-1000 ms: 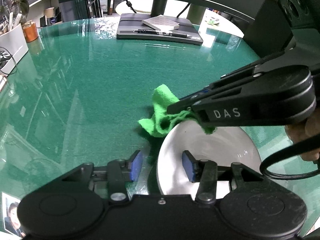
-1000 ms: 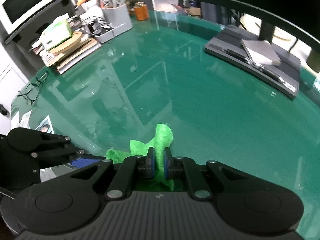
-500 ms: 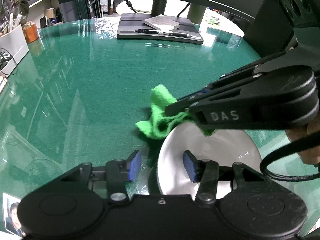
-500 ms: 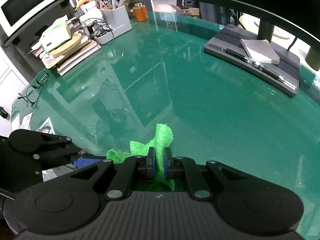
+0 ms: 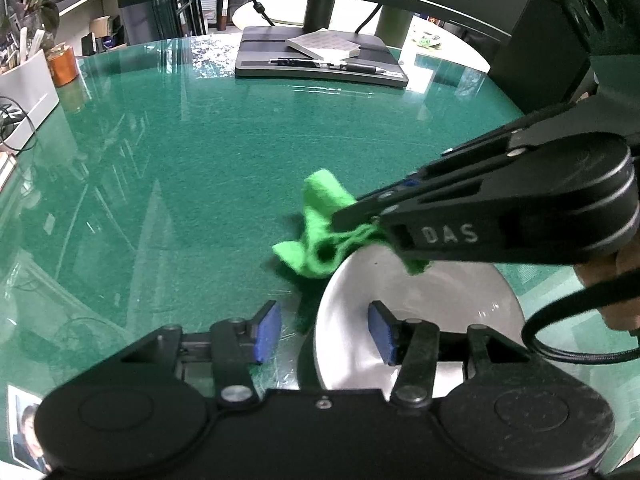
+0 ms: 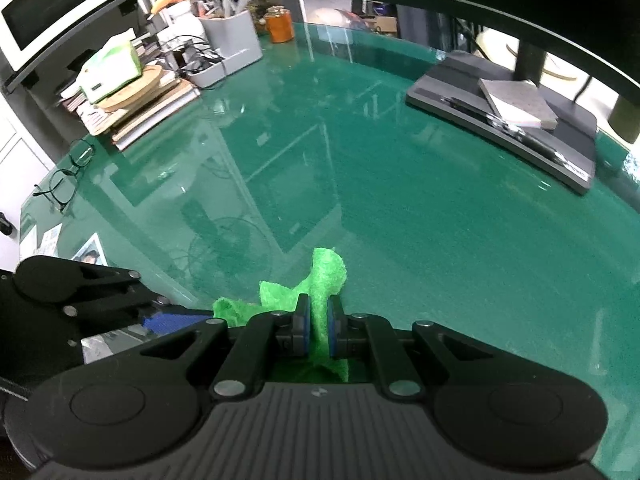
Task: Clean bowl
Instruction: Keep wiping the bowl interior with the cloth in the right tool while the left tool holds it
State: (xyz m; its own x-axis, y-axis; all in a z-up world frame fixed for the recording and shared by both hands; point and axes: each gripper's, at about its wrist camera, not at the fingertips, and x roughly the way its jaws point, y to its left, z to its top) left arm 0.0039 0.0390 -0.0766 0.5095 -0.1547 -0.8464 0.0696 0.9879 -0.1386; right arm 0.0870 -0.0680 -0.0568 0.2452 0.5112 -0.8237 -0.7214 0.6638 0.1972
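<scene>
Bowl [image 5: 420,320] first: the white dish sits on the green glass-topped bench [image 5: 200,180] close in front of your left gripper [image 5: 326,334]. Its near-left rim runs between that gripper's two blue pads. The right-hand pad [image 5: 382,334] stands inside the bowl and the left-hand pad [image 5: 268,332] stands outside it over the bench. You have the left fingers partly open, astride the rim; a gap shows on the outer side, and whether the inner pad touches the wall cannot be told.

Over the bowl's far-left rim hangs the green cloth [image 5: 320,232], bunched and drooping partly inside the bowl and partly over the bench beyond it. Your right gripper [image 6: 318,324] has it pinched: its fingers are nearly closed with a fold of the cloth squeezed between the blue pads, seen clearly in the right wrist view. In the left wrist view that gripper reaches in from the right above the bowl, and part of your hand [image 5: 616,276] shows behind it with a black cable looping below.

Farther out on the bench lies a dark monitor base [image 5: 320,60] carrying a notepad [image 5: 324,46] and a pen [image 5: 328,65]. At the bench's left side are a pair of glasses [image 6: 64,176], a stack of books [image 6: 136,112] and a grey organiser [image 6: 228,40].
</scene>
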